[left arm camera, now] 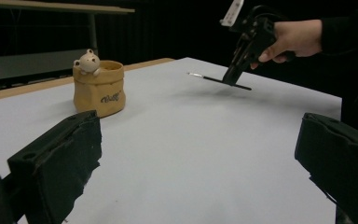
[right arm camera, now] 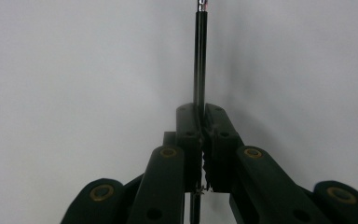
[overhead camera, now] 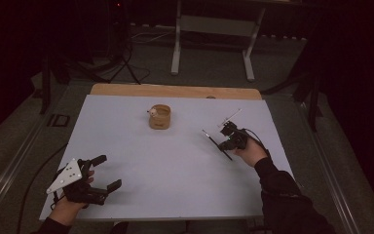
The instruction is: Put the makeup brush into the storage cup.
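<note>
From the high view, the right tool (overhead camera: 225, 141) is clamped on a thin black brush (overhead camera: 217, 142), which is off the pale counter (overhead camera: 175, 161) and sticks out to both sides of the jaws. Up and to the left of that tool, well apart, sits a small tan pot (overhead camera: 159, 117). The left tool (overhead camera: 108, 171) rests near the counter's near left corner, jaws spread wide with nothing between them.

In the left gripper view, its two jaws stand far apart; ahead to the left is the pot (left arm camera: 99, 87) with a little bear figure (left arm camera: 87, 61) on its rim, and to the right the other tool (left arm camera: 231, 77) holds the brush (left arm camera: 219, 80) just above the counter.

In the right gripper view, the jaws pinch the brush handle (right arm camera: 199, 56), which runs straight ahead.
</note>
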A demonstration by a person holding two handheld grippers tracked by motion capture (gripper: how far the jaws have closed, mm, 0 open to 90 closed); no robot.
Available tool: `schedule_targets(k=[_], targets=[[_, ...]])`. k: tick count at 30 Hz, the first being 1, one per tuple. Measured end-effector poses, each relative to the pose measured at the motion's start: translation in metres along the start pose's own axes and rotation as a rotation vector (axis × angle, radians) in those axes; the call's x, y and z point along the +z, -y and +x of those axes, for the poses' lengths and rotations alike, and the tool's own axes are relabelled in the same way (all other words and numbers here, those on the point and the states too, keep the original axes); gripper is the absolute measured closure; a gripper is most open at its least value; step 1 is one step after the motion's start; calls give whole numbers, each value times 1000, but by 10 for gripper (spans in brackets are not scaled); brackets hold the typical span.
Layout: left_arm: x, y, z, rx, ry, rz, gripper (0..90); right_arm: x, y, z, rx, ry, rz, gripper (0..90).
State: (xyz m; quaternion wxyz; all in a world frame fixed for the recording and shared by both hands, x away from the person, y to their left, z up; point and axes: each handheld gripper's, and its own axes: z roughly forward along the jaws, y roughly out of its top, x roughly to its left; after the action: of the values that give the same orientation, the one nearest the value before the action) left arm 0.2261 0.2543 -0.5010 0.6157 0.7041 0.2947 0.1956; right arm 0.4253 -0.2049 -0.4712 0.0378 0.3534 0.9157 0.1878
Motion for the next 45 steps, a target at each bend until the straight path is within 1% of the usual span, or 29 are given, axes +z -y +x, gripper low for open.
schedule_targets(k=[2,3,4,7,9,10,12,13,14,15,16,17,18,20,22,25,27,28,30,32,34,35,36,37,38,39,41,43,45], targets=[[0,0,0,-1,0,0,9,-3,3,1,4,-18,-20,859],[0,0,0,-1,0,0,9,-4,5,1,0,-10,-30,859],[0,0,0,-2,0,1,9,-5,7,2,-3,-14,-37,859],[0,0,0,-5,-1,-1,9,-7,11,2,17,-43,-64,859],[0,0,0,-6,-2,-1,9,-9,13,1,13,-43,-67,858],[1,0,0,-6,-1,-2,9,-8,13,1,18,-57,-64,858],[1,0,0,-7,-2,-1,9,-9,14,0,2,-33,-57,858],[1,0,0,-7,-2,-1,9,-8,15,0,6,-70,-32,858],[1,0,0,-8,-2,-1,9,-7,14,-2,16,-85,-13,858],[1,0,0,-8,-2,-1,9,-6,15,-3,28,-66,-20,859],[1,0,0,-8,-3,-1,9,-6,15,-4,40,-68,-14,859],[1,0,0,-8,-2,-2,9,-5,16,-4,47,-76,-13,859],[1,0,0,-10,-3,-3,9,-5,16,-4,64,-75,-27,859],[1,0,0,-13,-4,-4,9,-5,18,-5,91,-101,-33,859],[2,0,0,-15,-8,-2,9,-6,21,-6,114,-112,-57,860],[2,-2,0,0,-28,4,9,-8,26,-7,155,-134,-98,860],[3,-3,0,-15,-30,1,9,-10,29,-7,177,-155,-127,860],[3,-4,-1,-24,-28,-4,9,-11,32,-7,187,-174,-139,860],[5,-6,-3,-30,-19,-2,9,-11,36,-5,199,-190,-151,860],[8,-9,-5,-41,-13,-1,9,-11,41,-2,216,-220,-170,860],[11,-12,-7,-49,-23,6,9,-10,46,3,215,-222,-181,860],[12,-14,-8,-51,-30,10,9,-10,50,5,230,-248,-197,860],[13,-15,-9,-57,-31,13,9,-9,51,7,232,-252,-199,860],[14,-17,-9,-70,-29,18,9,-10,54,9,235,-258,-221,860],[16,-18,-9,-83,-28,19,9,-11,57,11,252,-287,-239,860],[18,-19,-10,-91,-23,18,9,-11,60,13,253,-288,-256,859],[21,-21,-11,-97,-11,17,9,-14,64,16,255,-292,-311,859],[25,-22,-11,-105,1,15,9,-17,68,18,253,-286,-354,859],[28,-24,-11,-117,8,16,9,-19,69,21,254,-287,-378,859]])
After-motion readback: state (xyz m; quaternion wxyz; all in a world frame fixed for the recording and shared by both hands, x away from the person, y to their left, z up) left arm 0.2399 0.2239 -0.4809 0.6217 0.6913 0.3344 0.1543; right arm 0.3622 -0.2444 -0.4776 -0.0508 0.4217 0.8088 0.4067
